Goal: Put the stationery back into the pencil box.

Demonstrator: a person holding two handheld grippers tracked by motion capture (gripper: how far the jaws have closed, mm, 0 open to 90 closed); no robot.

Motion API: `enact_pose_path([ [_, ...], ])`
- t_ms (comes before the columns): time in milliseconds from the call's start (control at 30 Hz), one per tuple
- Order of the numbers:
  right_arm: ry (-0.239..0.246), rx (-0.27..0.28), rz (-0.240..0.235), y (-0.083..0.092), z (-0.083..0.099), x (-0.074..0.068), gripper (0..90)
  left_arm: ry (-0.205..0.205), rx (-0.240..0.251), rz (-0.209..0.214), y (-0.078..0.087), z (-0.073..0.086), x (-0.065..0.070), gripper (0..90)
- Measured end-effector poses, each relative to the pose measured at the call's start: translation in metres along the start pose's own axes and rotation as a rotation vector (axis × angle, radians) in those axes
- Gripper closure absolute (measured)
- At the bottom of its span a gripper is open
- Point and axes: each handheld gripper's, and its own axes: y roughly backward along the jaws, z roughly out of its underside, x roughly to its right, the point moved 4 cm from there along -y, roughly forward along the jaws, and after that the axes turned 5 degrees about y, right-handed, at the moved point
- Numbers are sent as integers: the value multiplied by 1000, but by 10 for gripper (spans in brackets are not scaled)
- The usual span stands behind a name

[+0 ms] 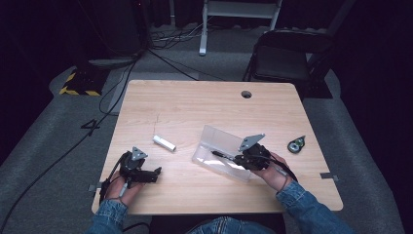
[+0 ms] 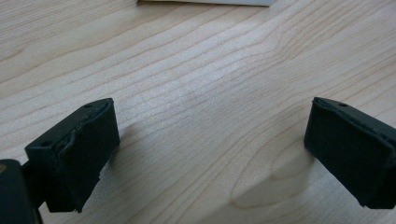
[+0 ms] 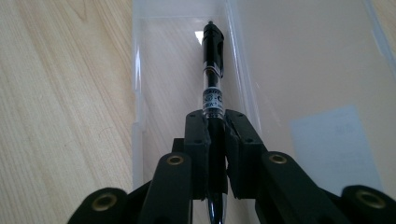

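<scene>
While the left gripper rests spread and empty well apart, the right gripper clamps a black-and-clear plastic pen, its long axis running along the clear plastic case directly below.

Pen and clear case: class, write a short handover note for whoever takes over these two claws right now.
Right claw: shut on the pen, which points along the open clear plastic case and hangs over one tray.
Left claw: open, holding nothing, low over bare table at the near left.
Also out: a white tube left of the case, a tape dispenser to its right.
Done: pen gripped, lined up with the case.
Left: probably lower the pen in, release, then deal with the rest and close the lid.
</scene>
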Motion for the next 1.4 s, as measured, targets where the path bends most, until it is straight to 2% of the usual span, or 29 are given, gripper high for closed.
enact_pose_path([
  [633,19,-56,24,-12,6,1,797,-1,0,0,0,0,0,35],
  [800,22,-58,26,-13,7,1,796,0,0,0,0,0,0,35],
  [1133,64,-72,50,-15,9,2,794,0,0,0,0,0,0,35],
  [1267,63,-73,53,-16,9,2,791,0,0,0,0,0,0,35],
  [1400,71,-62,67,-15,9,2,740,-1,0,0,0,0,0,35],
])
